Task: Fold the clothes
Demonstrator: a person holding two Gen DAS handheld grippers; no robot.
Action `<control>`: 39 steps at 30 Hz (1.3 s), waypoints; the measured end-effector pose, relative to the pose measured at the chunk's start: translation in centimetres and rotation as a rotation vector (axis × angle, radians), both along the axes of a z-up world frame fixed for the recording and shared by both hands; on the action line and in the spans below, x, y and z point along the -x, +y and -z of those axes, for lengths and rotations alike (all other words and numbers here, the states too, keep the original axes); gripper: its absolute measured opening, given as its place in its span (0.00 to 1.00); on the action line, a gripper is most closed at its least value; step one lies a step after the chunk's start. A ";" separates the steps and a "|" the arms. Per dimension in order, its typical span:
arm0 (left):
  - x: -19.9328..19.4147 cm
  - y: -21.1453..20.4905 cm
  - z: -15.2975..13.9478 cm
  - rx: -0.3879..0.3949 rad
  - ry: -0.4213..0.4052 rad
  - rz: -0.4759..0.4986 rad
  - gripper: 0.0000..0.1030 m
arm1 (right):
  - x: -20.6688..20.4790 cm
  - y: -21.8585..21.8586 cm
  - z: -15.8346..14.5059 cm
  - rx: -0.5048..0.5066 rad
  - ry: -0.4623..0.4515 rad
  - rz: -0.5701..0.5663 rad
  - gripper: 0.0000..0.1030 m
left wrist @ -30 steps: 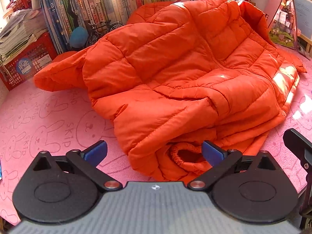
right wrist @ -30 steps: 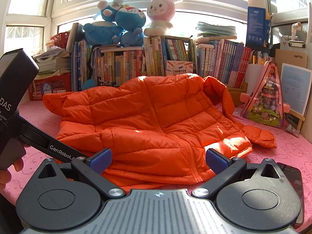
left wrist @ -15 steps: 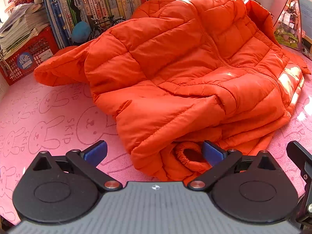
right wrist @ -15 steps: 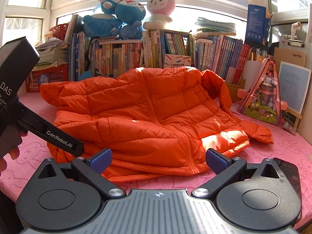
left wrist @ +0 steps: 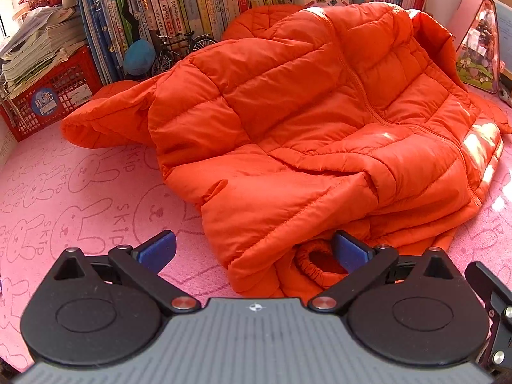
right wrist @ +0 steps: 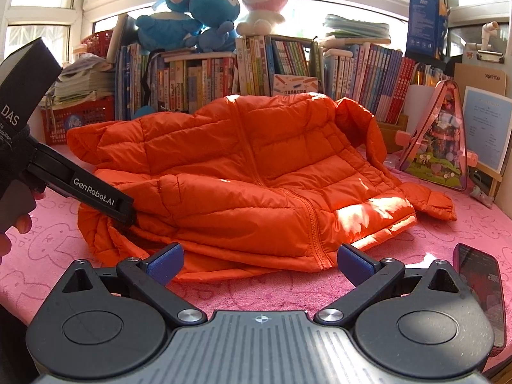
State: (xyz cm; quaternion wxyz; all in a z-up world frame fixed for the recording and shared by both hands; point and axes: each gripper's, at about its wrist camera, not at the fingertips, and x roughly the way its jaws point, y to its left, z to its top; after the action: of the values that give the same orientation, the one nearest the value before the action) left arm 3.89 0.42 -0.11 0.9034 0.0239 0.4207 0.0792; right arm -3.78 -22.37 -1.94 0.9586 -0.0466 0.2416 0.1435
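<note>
I see the orange puffer jacket (left wrist: 320, 121) lying crumpled on the pink surface (left wrist: 64, 198), its elastic cuff (left wrist: 315, 262) at the near edge and its far side against a row of books (right wrist: 288, 67); my left hand-held gripper (left wrist: 254, 249) hovers low at that near edge with its blue pads spread wide, the right pad (left wrist: 350, 251) just beside the cuff, nothing held; my right hand-held gripper (right wrist: 259, 260) is likewise wide and empty, close to the zipped hem (right wrist: 316, 249); a phone (right wrist: 483, 291) lies on the surface to the right; plush toys (right wrist: 204, 12) sit on top of the books.
</note>
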 end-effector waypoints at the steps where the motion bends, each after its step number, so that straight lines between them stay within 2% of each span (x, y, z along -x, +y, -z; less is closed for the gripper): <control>1: -0.3 0.5 -0.2 -0.003 -0.005 -0.025 1.00 | 0.0 0.1 0.2 -0.003 0.006 -0.009 1.00; 5: -0.6 1.1 -0.3 0.001 -0.003 -0.028 1.00 | -0.1 0.9 0.7 -0.012 0.030 -0.046 1.00; 7: -0.6 0.7 0.1 -0.024 0.002 -0.019 1.00 | -0.4 1.4 0.9 -0.039 0.048 -0.077 1.00; 9: -0.6 0.4 0.3 -0.054 0.003 -0.013 1.00 | -0.7 2.1 1.1 -0.081 0.073 -0.143 1.00; 12: -0.5 0.7 -0.2 -0.051 -0.009 -0.008 1.00 | -1.0 4.1 1.5 -0.107 0.080 -0.249 0.96; 13: -0.4 1.0 -0.5 -0.046 -0.015 -0.007 1.00 | -1.2 5.2 1.7 -0.103 0.086 -0.288 0.88; 14: -0.2 1.4 -0.8 -0.041 -0.022 -0.007 1.00 | -1.5 6.1 1.9 -0.096 0.093 -0.319 0.72; 17: 0.5 2.5 -1.7 -0.032 -0.045 -0.013 1.00 | -2.2 9.3 2.7 -0.082 0.134 -0.377 0.41; 20: 1.6 3.9 -2.5 -0.079 -0.078 -0.048 1.00 | -1.5 11.9 2.7 -0.126 0.152 -0.461 0.32; 23: 2.9 5.6 -3.1 -0.163 -0.122 -0.092 1.00 | 0.3 14.4 2.2 -0.186 0.152 -0.615 0.33; 26: 4.2 7.2 -3.3 -0.205 -0.117 -0.120 1.00 | 3.4 17.2 1.8 -0.148 0.047 -0.735 0.46; 27: 4.8 7.5 -3.3 -0.200 -0.111 -0.110 1.00 | 3.9 17.4 1.8 -0.140 0.024 -0.740 0.47; 30: 6.9 8.0 -3.5 -0.176 -0.110 -0.024 1.00 | 4.8 16.0 1.9 -0.142 -0.009 -0.721 0.57; 33: 8.5 7.2 -2.9 -0.178 -0.099 0.090 1.00 | 5.1 13.1 2.0 -0.081 -0.053 -0.649 0.64; 35: 9.2 6.0 -2.2 -0.201 -0.093 0.168 1.00 | 5.0 11.1 2.4 -0.027 -0.059 -0.586 0.69; 37: 9.8 4.7 -1.3 -0.238 -0.092 0.238 1.00 | 4.4 9.6 3.0 0.018 -0.042 -0.519 0.69; 39: 9.7 3.5 0.0 -0.298 -0.075 0.269 1.00 | 4.2 8.1 3.5 0.046 -0.029 -0.460 0.69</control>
State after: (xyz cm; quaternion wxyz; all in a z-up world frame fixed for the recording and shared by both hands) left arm -5.86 3.88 -0.15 0.9073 0.2102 0.3636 0.0200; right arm -7.96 -14.26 -5.40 0.9026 -0.1244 0.2140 0.3522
